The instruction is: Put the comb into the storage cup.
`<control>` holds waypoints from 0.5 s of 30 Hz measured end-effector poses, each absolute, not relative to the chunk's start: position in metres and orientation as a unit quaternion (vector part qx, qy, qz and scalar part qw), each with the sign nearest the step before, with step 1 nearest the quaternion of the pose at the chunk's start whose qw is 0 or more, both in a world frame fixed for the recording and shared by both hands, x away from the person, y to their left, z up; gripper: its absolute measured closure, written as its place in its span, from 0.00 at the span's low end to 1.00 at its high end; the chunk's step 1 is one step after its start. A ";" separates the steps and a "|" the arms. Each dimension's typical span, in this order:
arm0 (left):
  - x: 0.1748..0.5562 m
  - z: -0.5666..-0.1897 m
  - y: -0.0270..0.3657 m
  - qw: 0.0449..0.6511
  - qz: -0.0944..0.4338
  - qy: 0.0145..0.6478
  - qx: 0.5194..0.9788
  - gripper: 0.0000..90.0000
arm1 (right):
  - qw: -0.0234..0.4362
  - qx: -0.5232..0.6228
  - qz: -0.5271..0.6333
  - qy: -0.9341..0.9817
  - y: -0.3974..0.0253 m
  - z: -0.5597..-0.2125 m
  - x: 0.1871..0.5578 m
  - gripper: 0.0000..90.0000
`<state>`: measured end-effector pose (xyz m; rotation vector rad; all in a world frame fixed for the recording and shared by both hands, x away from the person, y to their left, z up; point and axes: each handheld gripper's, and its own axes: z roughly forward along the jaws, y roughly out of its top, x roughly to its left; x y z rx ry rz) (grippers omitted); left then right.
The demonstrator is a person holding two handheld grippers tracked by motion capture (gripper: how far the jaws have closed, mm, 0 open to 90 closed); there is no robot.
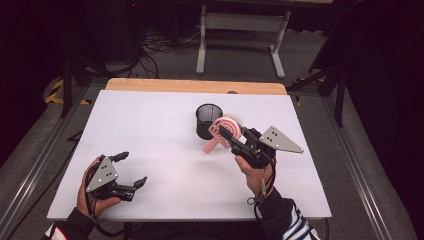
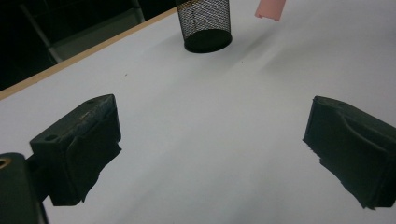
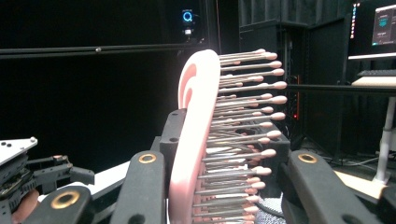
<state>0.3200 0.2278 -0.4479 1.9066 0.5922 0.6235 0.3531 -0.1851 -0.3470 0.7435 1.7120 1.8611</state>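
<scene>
High view: a pink hairbrush (image 1: 220, 134) is gripped by the closed right gripper (image 1: 231, 136) right of the table's middle, its handle slanted down toward the white table top (image 1: 165, 120) and its bristled head raised just beside a black mesh cup (image 1: 208, 120). Whether brush and cup touch cannot be told. Wide bare room is left across the left and near parts of the top, while the far wooden edge (image 1: 195, 86) is found not far behind the cup. The left gripper (image 1: 131, 170) is held open and empty near the near left corner, well apart from the brush. In the right gripper view the brush head (image 3: 198, 140) is seen clamped upright between the jaws, bristles turned to the right. A grey floor, cables and a white table frame (image 1: 240, 30) are seen beyond, in a dark room.
</scene>
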 end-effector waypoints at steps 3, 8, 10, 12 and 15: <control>0.320 -0.449 0.225 0.503 0.255 0.243 0.789 0.05 | 0.254 0.270 0.685 0.627 -0.187 -0.342 0.354 0.70; 0.321 -0.450 0.224 0.501 0.252 0.243 0.792 0.05 | 0.258 0.266 0.688 0.624 -0.189 -0.335 0.356 0.70; 0.321 -0.449 0.225 0.505 0.253 0.243 0.789 0.05 | 0.259 0.267 0.686 0.625 -0.191 -0.330 0.358 0.70; 0.321 -0.449 0.225 0.504 0.252 0.244 0.789 0.05 | 0.258 0.266 0.687 0.625 -0.191 -0.327 0.359 0.70; 0.321 -0.450 0.226 0.505 0.253 0.244 0.789 0.05 | 0.262 0.260 0.686 0.627 -0.189 -0.323 0.361 0.70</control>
